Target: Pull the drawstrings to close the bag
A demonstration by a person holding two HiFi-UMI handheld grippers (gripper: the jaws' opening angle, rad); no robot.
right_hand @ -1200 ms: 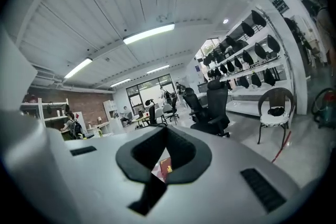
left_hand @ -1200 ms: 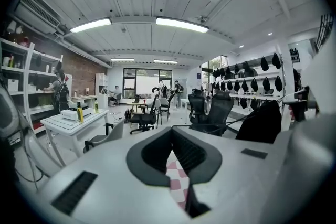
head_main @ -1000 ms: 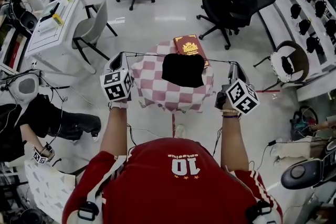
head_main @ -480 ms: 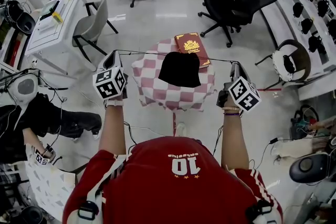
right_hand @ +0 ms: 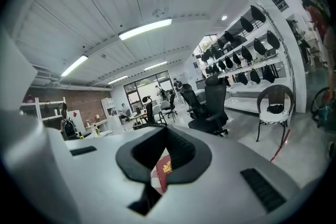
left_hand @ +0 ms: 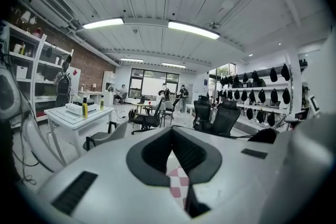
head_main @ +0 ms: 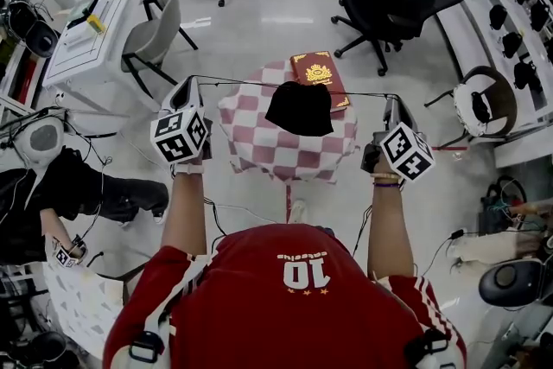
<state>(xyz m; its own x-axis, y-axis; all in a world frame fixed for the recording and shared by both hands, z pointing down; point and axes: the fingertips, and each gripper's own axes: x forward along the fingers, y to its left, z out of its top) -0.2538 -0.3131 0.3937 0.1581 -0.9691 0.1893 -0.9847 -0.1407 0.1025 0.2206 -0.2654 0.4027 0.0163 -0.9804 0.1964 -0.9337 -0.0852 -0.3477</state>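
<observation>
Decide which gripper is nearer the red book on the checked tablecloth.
Right. The right gripper sits just right of the red book; the left gripper is farther off, left of the black bag.

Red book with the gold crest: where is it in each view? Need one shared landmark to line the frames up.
Head view: red book at the far edge of the checkered table, just behind the black bag.
Left gripper view: not in it.
Right gripper view: low centre, seen through the gap at the jaws.
Shared landmark: the wall rack of black bags, in all three.
</observation>
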